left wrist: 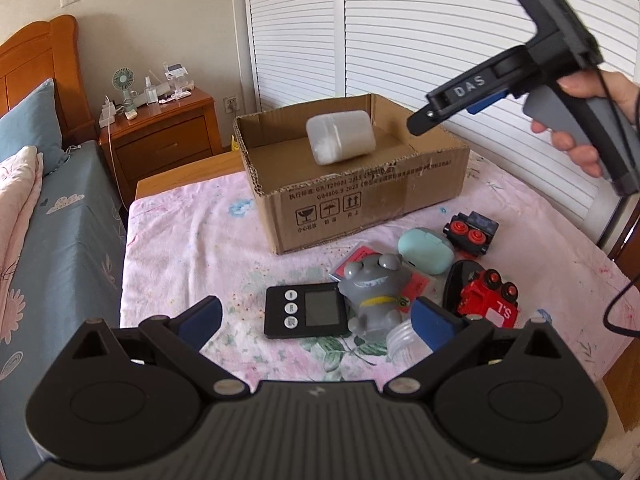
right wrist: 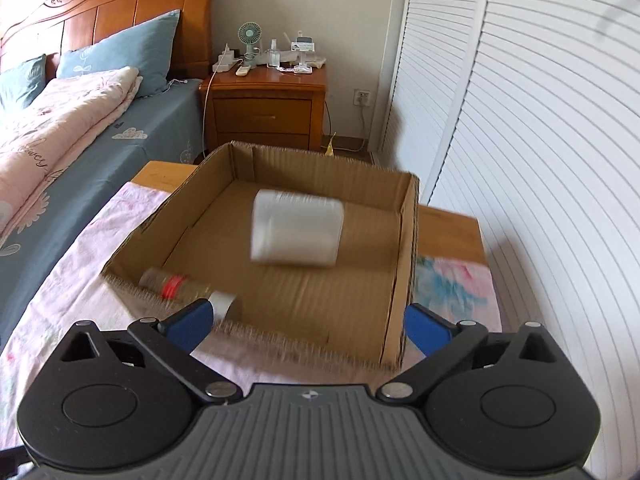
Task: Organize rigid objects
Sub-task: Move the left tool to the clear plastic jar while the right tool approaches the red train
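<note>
An open cardboard box (left wrist: pixel 360 204) stands on the pink floral cloth. A white plastic jar (left wrist: pixel 340 142) is in the air over the box, blurred in the right wrist view (right wrist: pixel 298 232). A clear bottle with a red label (right wrist: pixel 176 286) lies inside the box by its near wall. My right gripper (right wrist: pixel 308 328) is open and empty above the box's near edge; it shows in the left wrist view (left wrist: pixel 440 114). My left gripper (left wrist: pixel 316 320) is open and empty above a black timer (left wrist: pixel 306 310), a grey shark figure (left wrist: pixel 374 292), a red toy truck (left wrist: pixel 490 300) and a mint case (left wrist: pixel 426 250).
A black and red toy car (left wrist: pixel 472 234), a clear lid (left wrist: pixel 404 338) and a red card (left wrist: pixel 416 280) lie among the items. A bed (right wrist: pixel 60 140) is to the left, a wooden nightstand (right wrist: pixel 266 108) behind the box, white louvred doors (right wrist: pixel 540 140) to the right.
</note>
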Tool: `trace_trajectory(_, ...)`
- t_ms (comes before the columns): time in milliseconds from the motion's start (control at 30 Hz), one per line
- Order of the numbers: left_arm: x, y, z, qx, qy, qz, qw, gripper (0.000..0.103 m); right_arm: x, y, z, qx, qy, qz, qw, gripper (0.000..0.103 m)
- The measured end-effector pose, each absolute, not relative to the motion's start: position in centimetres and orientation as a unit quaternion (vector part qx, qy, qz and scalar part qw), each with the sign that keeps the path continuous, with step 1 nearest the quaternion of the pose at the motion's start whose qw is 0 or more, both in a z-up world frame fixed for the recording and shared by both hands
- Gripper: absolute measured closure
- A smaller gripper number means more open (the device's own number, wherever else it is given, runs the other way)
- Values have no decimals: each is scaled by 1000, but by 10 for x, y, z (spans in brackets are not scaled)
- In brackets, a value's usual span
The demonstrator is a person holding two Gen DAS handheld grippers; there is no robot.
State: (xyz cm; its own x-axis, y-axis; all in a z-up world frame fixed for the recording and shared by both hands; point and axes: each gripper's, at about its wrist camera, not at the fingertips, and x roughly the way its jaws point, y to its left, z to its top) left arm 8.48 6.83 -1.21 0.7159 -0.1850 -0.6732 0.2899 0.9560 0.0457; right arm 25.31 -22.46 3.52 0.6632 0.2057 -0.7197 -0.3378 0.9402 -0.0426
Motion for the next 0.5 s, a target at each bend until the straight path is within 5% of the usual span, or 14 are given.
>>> trace_trajectory(500, 53, 43, -30, 70, 376, -163, 909, 3, 144, -236, -8, -80, 376, 164, 909, 0)
